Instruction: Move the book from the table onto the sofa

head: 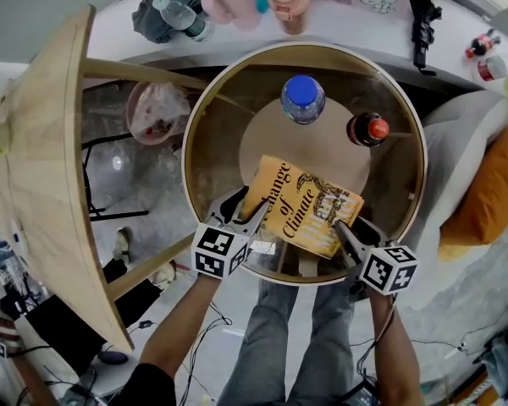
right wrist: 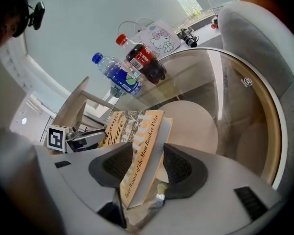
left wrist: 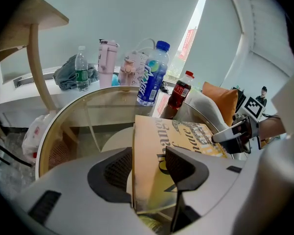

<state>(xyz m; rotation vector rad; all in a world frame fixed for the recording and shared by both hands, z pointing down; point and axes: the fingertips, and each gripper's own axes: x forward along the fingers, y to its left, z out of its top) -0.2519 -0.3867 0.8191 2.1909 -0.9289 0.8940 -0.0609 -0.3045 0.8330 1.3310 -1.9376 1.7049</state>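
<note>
Book (head: 309,205) sits lower centre on the glass surface (head: 210,155). My left gripper (head: 247,208) and right gripper (head: 344,228) both have jaws apart, straddling its near corners. If I clamp unevenly, it could twist loose toward the cola bottle (head: 368,129).

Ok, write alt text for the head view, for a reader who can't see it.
Seen from above, a yellow book lies on a round glass table, with the left claw and right claw each open around one near corner. A blue-capped bottle and a red-capped bottle stand behind it; a sofa with an orange cushion is at right.
</note>
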